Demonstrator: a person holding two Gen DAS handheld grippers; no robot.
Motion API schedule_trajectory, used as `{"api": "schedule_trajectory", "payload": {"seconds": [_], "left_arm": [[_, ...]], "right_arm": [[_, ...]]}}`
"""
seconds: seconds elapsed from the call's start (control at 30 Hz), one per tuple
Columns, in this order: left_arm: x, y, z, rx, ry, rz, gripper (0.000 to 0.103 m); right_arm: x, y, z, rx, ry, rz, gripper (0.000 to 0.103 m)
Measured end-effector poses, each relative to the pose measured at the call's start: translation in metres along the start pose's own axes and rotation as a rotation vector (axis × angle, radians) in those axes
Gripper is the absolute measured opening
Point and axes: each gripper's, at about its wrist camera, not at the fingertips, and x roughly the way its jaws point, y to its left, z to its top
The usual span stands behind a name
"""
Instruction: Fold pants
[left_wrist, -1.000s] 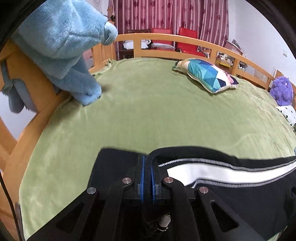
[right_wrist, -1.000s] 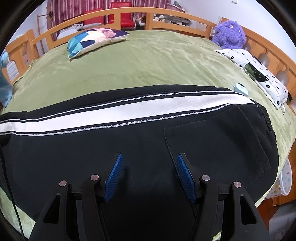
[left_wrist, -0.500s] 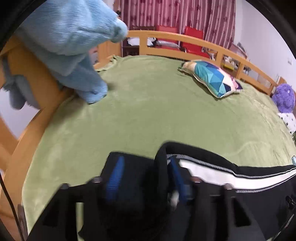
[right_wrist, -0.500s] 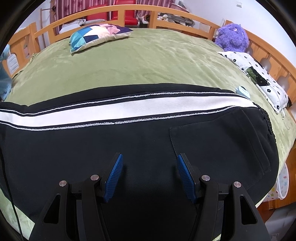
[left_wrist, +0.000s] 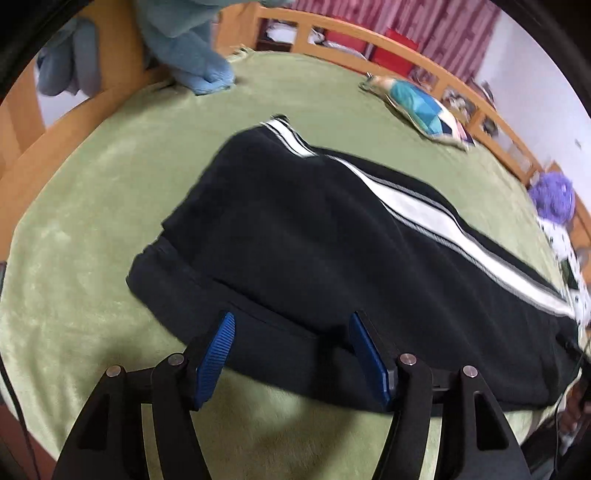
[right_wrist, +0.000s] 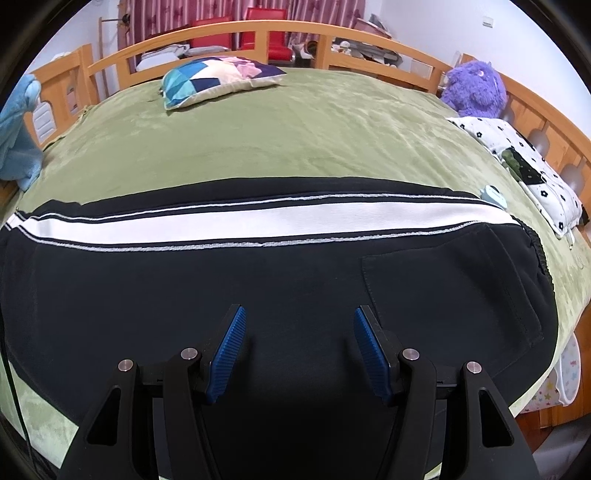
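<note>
Black pants (left_wrist: 314, 236) with a white side stripe lie flat and lengthwise on the green bedspread (left_wrist: 110, 184). Their leg hems are at the left, the waistband at the right. My left gripper (left_wrist: 291, 325) is open and empty, raised above the near edge of the leg end. In the right wrist view the pants (right_wrist: 221, 280) fill the lower half, with a back pocket at the right. My right gripper (right_wrist: 299, 317) is open and empty, just over the black cloth near the pocket.
A blue plush toy (left_wrist: 184, 55) hangs over the wooden bed rail (left_wrist: 92, 99) at the left. A patchwork pillow (right_wrist: 214, 79) lies at the far side. A purple plush toy (right_wrist: 474, 88) and a flowered white cushion (right_wrist: 532, 170) sit at the right.
My left gripper has let go of the pant leg end, opened, and pulled back and up. The leg now lies flat on the bed. The right gripper stays open in place.
</note>
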Motion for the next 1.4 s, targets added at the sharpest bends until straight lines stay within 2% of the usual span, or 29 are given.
{"api": "schedule_trajectory", "payload": {"seconds": [0.07,0.2,0.3,0.37,0.4,0.43,0.47,0.5,0.63,0.77,0.9,1.0,1.1,1.17,1.23,1.3,1.4], "left_arm": [[0.006,0.008,0.005,-0.040,-0.005,0.019,0.061],[0.022,0.026,0.017,-0.147,0.016,-0.060,0.061],[0.034,0.028,0.023,-0.170,0.011,-0.074,0.059],[0.041,0.034,0.028,-0.226,0.013,-0.099,0.058],[0.043,0.036,0.030,-0.251,0.008,-0.097,0.048],[0.043,0.039,0.031,-0.272,0.005,-0.081,0.031],[0.043,0.044,0.033,-0.293,0.004,-0.079,0.021],[0.042,0.047,0.034,-0.297,0.011,-0.095,0.005],[0.019,0.047,0.030,-0.268,-0.014,-0.082,0.005],[-0.022,0.047,0.013,-0.221,-0.072,-0.072,0.005],[-0.042,0.056,-0.004,-0.219,-0.071,-0.069,0.005],[-0.041,0.060,-0.009,-0.232,-0.060,-0.063,0.006],[-0.027,0.054,-0.008,-0.219,0.002,-0.028,0.011],[-0.023,0.048,-0.014,-0.213,0.034,-0.002,0.024],[-0.023,0.041,-0.021,-0.197,0.040,0.006,0.041],[-0.022,0.029,-0.028,-0.176,0.048,0.006,0.047],[-0.018,0.012,-0.036,-0.146,0.073,-0.001,0.048]], "right_arm": [[-0.004,0.003,-0.002,-0.009,-0.005,-0.004,0.060],[-0.013,-0.002,-0.007,0.011,-0.011,-0.002,0.060],[-0.019,-0.009,-0.013,0.032,-0.009,-0.017,0.060],[-0.023,-0.015,-0.020,0.040,-0.006,-0.026,0.060],[-0.025,-0.018,-0.023,0.049,-0.005,-0.030,0.060],[-0.027,-0.020,-0.027,0.061,-0.005,-0.029,0.060],[-0.029,-0.024,-0.033,0.081,-0.002,-0.020,0.060],[-0.029,-0.026,-0.037,0.094,0.002,-0.013,0.060],[-0.033,-0.031,-0.053,0.146,0.003,0.036,0.060],[-0.041,-0.026,-0.058,0.137,-0.016,0.062,0.060],[-0.047,-0.027,-0.061,0.135,-0.029,0.086,0.060],[-0.051,-0.033,-0.063,0.137,-0.040,0.094,0.060],[-0.054,-0.043,-0.066,0.154,-0.047,0.096,0.060],[-0.057,-0.053,-0.070,0.171,-0.051,0.096,0.060],[-0.060,-0.068,-0.075,0.187,-0.060,0.083,0.061],[-0.062,-0.086,-0.078,0.210,-0.068,0.061,0.067],[-0.063,-0.119,-0.085,0.265,-0.084,0.020,0.074]]}}
